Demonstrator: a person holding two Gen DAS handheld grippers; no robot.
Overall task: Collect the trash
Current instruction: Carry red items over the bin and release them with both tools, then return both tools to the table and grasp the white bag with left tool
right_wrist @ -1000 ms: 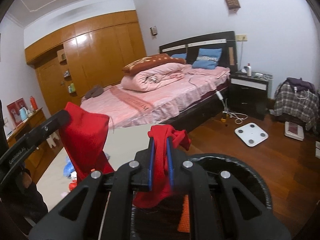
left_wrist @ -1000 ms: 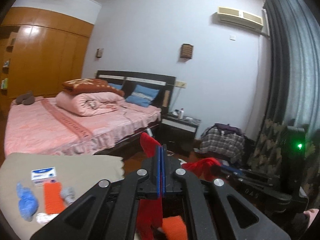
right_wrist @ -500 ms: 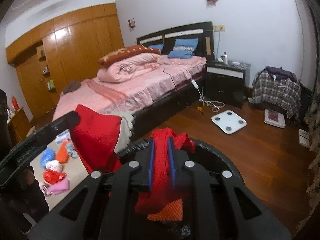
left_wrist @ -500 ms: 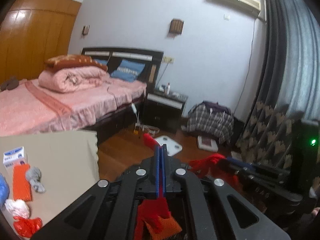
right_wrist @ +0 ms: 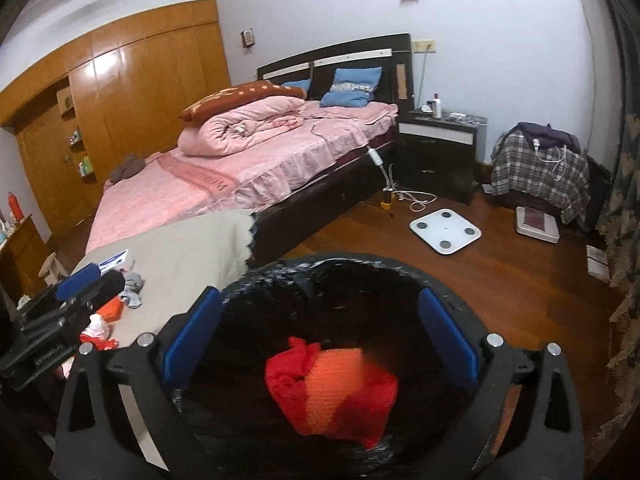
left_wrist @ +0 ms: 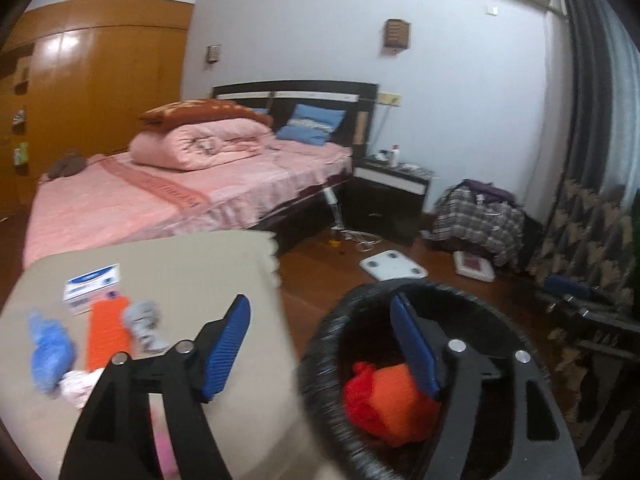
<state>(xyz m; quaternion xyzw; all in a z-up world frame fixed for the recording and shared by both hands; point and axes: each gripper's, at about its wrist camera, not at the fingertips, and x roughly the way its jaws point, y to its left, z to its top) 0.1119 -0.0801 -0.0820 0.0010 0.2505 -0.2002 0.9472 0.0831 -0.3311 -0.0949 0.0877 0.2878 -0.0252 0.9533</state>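
A black trash bin (left_wrist: 320, 360) (right_wrist: 280, 276) stands on the floor beside a beige-covered table (left_wrist: 180, 268) (right_wrist: 192, 248). A red bag (left_wrist: 360, 396) (right_wrist: 288, 376) and an orange piece (left_wrist: 396, 400) (right_wrist: 336, 380) lie inside it. My left gripper (left_wrist: 320, 332) is open and empty, straddling the bin's rim and the table edge. My right gripper (right_wrist: 320, 328) is open and empty above the bin's mouth. On the table lie an orange pad (left_wrist: 106, 330), a blue wad (left_wrist: 50, 352), a grey wad (left_wrist: 146, 320), a white-blue box (left_wrist: 92, 286) and a red-white wrapper (right_wrist: 98, 336).
A pink bed (left_wrist: 180, 192) stands behind the table. A black nightstand (right_wrist: 440, 152), a white scale (right_wrist: 444, 230), a plaid-covered bundle (right_wrist: 540, 168) and cables lie on the wooden floor. A dark curtain (left_wrist: 592, 120) hangs at the right.
Both grippers opened and let go of the red bag, which dropped into the bin. The left gripper swung left toward the table.
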